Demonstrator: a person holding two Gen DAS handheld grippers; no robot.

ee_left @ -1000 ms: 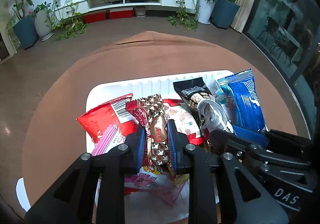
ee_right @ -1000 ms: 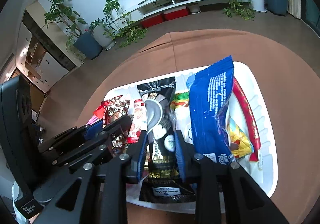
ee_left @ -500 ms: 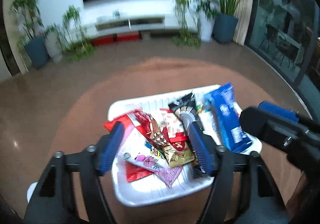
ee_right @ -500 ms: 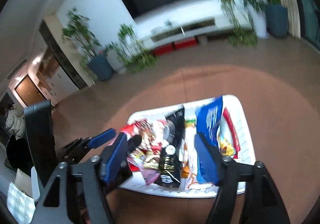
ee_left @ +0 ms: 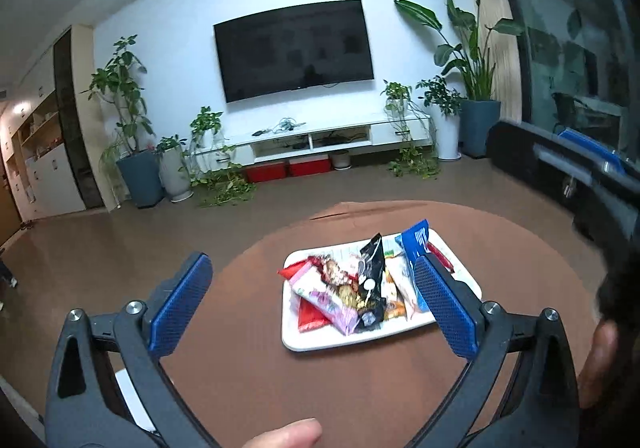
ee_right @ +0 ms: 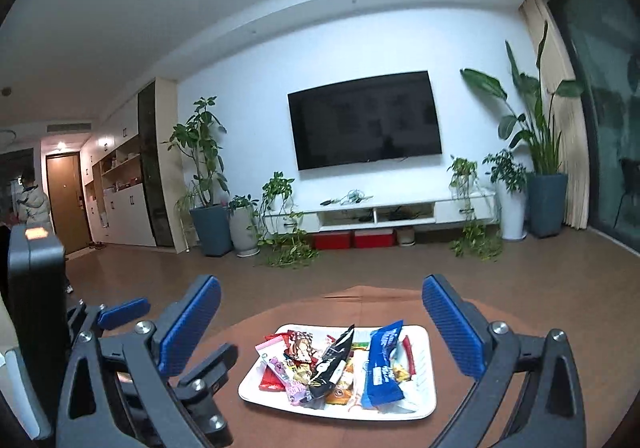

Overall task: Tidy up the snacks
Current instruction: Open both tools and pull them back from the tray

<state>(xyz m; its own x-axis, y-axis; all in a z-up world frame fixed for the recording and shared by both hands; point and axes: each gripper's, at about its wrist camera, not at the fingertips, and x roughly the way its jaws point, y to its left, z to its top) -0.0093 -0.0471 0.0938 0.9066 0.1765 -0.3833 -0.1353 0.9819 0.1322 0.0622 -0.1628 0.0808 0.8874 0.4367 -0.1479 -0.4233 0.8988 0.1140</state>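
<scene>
White tray [ee_right: 424, 404] on a brown tablecloth [ee_right: 452, 312]; ahead of the blue-padded claws, a blue packet [ee_right: 382, 366], black packet [ee_right: 334, 362], pink packet [ee_left: 326, 298].

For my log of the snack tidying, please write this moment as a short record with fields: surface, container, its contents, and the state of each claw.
surface: round table with brown cloth
container: white tray, resting on the cloth
contents: mixed snack packets lying side by side and partly overlapping, among them a blue packet, a black packet and a pink packet
left claw: open, holds nothing, raised off the tray
right claw: open, holds nothing, raised off the tray
background: wall television, potted plants
</scene>
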